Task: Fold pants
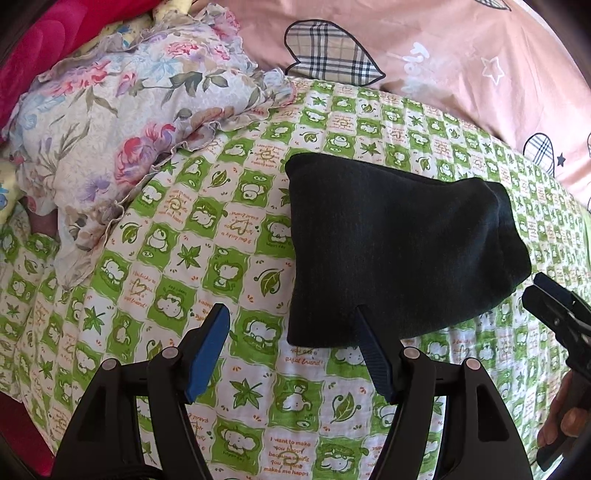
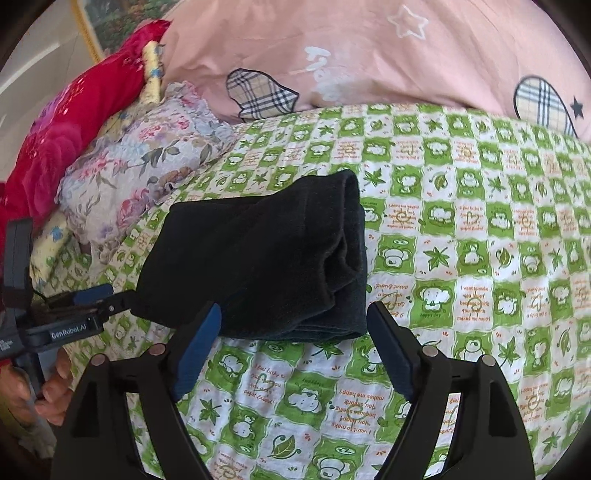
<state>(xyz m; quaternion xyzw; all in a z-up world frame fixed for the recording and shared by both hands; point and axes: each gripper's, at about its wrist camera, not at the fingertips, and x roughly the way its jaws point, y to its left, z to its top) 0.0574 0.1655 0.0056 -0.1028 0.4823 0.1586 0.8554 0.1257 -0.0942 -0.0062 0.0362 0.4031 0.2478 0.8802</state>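
Left hand-held gripper (image 1: 291,325) released, jaws wide apart, hovering low over the bed (image 1: 207,236), right fingertip overlapping the near edge of the pants (image 1: 399,251); contact unclear. Right hand-held gripper (image 2: 293,317) likewise released, jaws spread, just short of the same dark bundle's near edge. Pants (image 2: 258,258) folded into a compact stack, lying on the green-checked sheet mid-bed. Seen from the left wrist only: right gripper entering at the far right edge, held by bare fingers (image 1: 565,421). Seen from the right wrist only: left gripper lying level at the bundle's left corner, a framed picture (image 2: 110,22) on the wall behind. Floral pillow (image 1: 122,122) and pink quilt (image 2: 369,55) beyond, well apart from the pants.
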